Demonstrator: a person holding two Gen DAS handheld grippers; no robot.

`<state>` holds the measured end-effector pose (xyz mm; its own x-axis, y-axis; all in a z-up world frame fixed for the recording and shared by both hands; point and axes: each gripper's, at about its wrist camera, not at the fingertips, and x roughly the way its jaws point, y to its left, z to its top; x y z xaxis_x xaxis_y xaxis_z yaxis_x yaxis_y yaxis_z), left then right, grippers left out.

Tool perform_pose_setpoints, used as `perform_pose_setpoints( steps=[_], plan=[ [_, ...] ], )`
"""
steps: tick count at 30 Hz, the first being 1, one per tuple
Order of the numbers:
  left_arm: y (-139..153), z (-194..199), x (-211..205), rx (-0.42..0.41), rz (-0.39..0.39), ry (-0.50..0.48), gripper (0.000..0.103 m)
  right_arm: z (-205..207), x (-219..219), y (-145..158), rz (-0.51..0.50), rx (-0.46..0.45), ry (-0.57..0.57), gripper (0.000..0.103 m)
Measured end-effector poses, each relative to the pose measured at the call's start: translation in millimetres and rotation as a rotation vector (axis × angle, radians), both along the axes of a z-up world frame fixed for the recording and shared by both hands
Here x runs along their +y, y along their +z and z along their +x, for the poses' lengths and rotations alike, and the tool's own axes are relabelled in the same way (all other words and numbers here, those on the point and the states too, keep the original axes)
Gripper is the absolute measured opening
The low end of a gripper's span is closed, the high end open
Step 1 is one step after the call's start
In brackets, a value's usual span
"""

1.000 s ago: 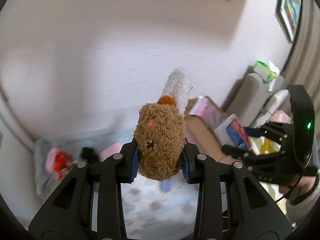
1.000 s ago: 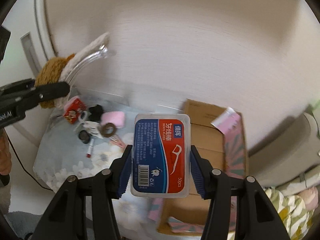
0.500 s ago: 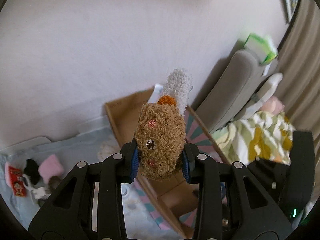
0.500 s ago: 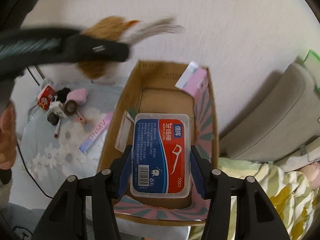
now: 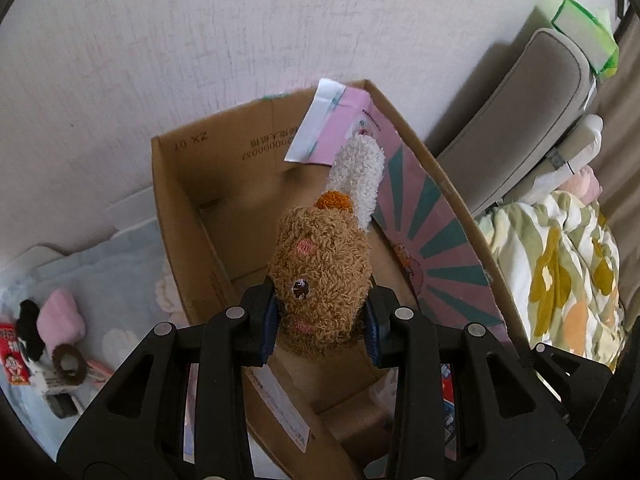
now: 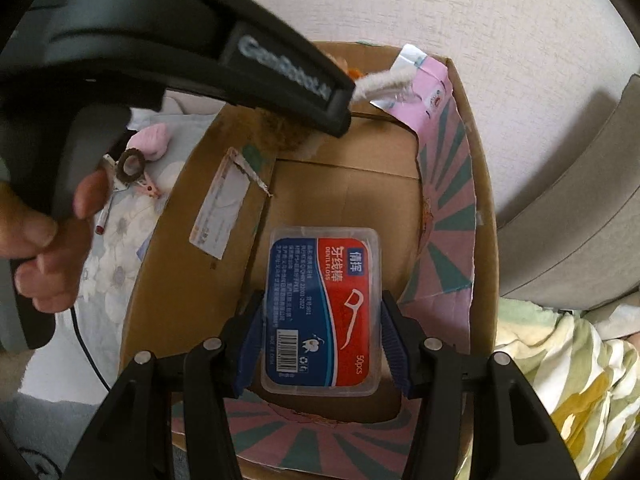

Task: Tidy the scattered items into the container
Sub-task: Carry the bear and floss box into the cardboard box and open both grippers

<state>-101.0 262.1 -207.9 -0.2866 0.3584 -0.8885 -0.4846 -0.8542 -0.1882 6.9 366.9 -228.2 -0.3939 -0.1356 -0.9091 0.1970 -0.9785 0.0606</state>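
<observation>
My left gripper (image 5: 322, 320) points steeply down over the open brown cardboard box (image 5: 176, 216), and between its blue pads sits the curly brown plush toy (image 5: 322, 280) with pink cheeks, an orange tuft and a long white fuzzy tail. My jaws are opening at this moment; the left pad lies against the plush, while on the right a thin gap shows (the fur makes it hard to judge). The toy hangs above the box's bare floor, its white tail reaching toward the far wall, where a pink and white pouch (image 5: 332, 128) leans in the corner.

My right gripper (image 6: 322, 348) is clamped on the clear plastic dental floss pick case (image 6: 322, 312) with the blue and red label, both blue pads pressed flat to its long sides. The case hangs inside the mouth of the same box (image 6: 486, 216), above its floor, near the wall lined with pink and teal striped paper (image 6: 448, 248).

In the right wrist view my left hand (image 6: 44, 232) grips the black handle, and the plush shows behind the gripper's body, mostly hidden.

Outside the box, on the pale blue floral cloth (image 5: 120, 264), lie a pink soft lump (image 5: 60, 316), a brown ring (image 5: 70, 364) and a small red packet (image 5: 12, 356), close together.
</observation>
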Motion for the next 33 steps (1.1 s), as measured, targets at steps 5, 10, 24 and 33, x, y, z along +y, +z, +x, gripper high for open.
perform_pose_setpoints(
  steps=[5, 10, 24, 33],
  plan=[
    [20, -1, -14, 0.008, 0.101, 0.05, 0.094, 0, 3, 6, -0.053, 0.005, -0.007, 0.061],
    [51, -1, -42, 0.078, 0.112, 0.117, 0.097, 10, 13, 26, -0.086, 0.089, -0.028, 0.069],
    [83, 24, -102, 0.103, 0.143, 0.207, 0.099, 20, 24, 79, -0.117, 0.249, -0.138, 0.075],
    [120, 44, -176, 0.183, 0.135, 0.268, 0.099, 27, -16, 100, -0.106, 0.298, -0.082, 0.075]
  ],
)
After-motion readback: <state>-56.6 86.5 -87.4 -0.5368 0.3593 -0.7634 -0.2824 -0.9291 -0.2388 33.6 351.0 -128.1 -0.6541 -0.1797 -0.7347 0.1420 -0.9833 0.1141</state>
